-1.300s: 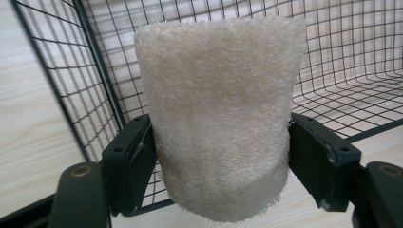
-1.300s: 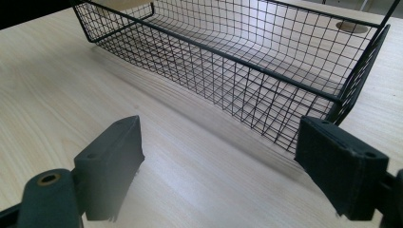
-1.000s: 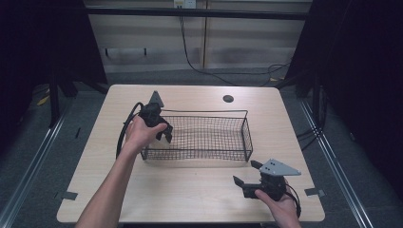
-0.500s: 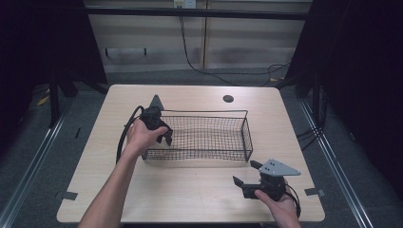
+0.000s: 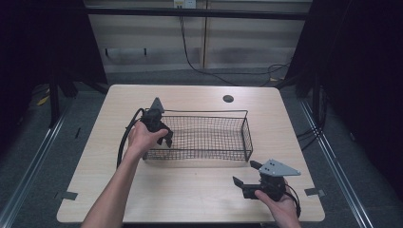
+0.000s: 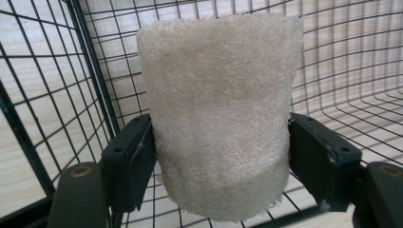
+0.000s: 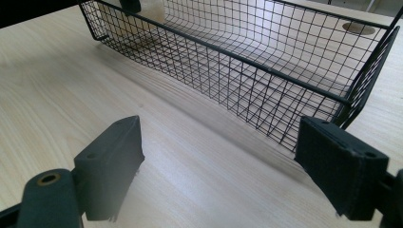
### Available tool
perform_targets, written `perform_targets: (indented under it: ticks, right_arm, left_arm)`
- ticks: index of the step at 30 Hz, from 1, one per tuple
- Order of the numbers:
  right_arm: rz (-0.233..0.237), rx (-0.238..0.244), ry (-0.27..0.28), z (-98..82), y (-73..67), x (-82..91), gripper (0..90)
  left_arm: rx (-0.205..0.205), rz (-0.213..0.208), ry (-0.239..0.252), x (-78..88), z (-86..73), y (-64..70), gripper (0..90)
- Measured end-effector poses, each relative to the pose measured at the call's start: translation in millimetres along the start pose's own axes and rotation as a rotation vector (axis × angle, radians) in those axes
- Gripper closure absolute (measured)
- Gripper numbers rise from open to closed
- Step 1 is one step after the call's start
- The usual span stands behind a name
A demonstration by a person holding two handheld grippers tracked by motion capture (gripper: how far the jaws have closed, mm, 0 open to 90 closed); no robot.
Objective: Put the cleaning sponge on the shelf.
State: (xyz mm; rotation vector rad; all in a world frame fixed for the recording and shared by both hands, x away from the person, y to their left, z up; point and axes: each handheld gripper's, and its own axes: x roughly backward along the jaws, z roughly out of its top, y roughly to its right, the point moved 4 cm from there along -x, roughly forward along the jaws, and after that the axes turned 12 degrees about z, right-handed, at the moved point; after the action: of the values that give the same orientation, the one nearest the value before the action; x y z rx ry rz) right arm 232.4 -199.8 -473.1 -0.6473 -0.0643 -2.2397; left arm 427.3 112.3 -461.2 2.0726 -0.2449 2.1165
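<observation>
The left claw (image 6: 221, 156), jaws closed part-way on a pale loofah-like sponge (image 6: 218, 114), holds it inside the near-left corner of the black wire basket (image 5: 204, 137) on the bench (image 5: 199, 190), the placing step apparently in hand. The right claw (image 7: 218, 166) rests with jaws wide apart and empty, just off the basket's near-right corner. Next, by the look of it, the sponge goes down onto the mesh floor and the jaws spread to free it.
</observation>
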Motion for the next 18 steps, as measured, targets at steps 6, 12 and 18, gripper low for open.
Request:
perform_targets:
  ticks: [6, 12, 18]
  right_arm:
    - [0.003, 0.001, 0.001, 0.0, 0.1, -0.3, 15.8]
    - [0.003, 0.006, 0.001, 0.2, -0.4, -0.4, 15.7]
    - [0.004, 0.005, 0.001, 0.0, -0.4, -0.3, 15.8]
  left_arm:
    - [-0.001, 0.009, -0.014, -8.6, 0.0, 2.1, 28.0]
    - [-0.005, 0.004, -0.02, -11.2, 0.9, 3.4, 27.9]
    - [-0.015, 0.008, -0.02, -13.9, 0.9, 3.4, 27.7]
